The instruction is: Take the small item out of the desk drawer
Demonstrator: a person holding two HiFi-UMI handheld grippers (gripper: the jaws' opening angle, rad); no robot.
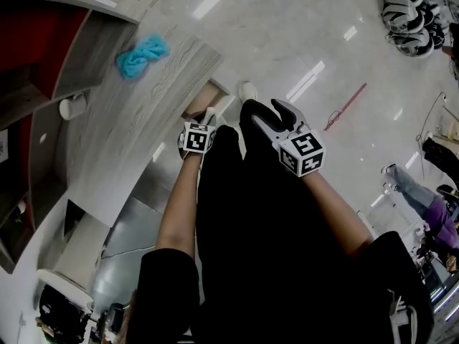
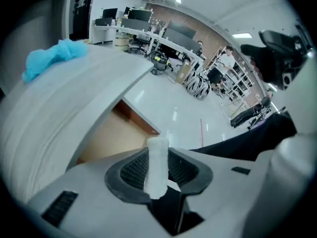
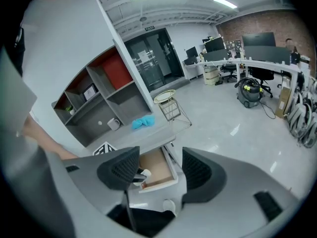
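Left gripper (image 2: 159, 172): closed on the small white item (image 2: 157, 155), which is pinched between the ribbed pads

Small white item: held upright in the left gripper, its rounded top raised above the pads; it is clear of the drawer (image 2: 111, 135), which is seen just beyond the jaws

Drawer: pulled out from under the desk (image 2: 74, 98), ahead of the left gripper; a light wooden bottom is shown

Right gripper (image 3: 158, 170): held wide open and gripping no object; the drawer and the left gripper's tip are seen through the gap, well below it

Blue cloth (image 2: 52, 58): laid crumpled on the desk top, up and to the left of the left gripper, well apart from it

Mug (image 3: 114, 124): set by the shelf unit at the back of the desk, beyond the right gripper's left jaw

Gripper positions: in the head view both are held side by side over the dark trousers, near the desk edge
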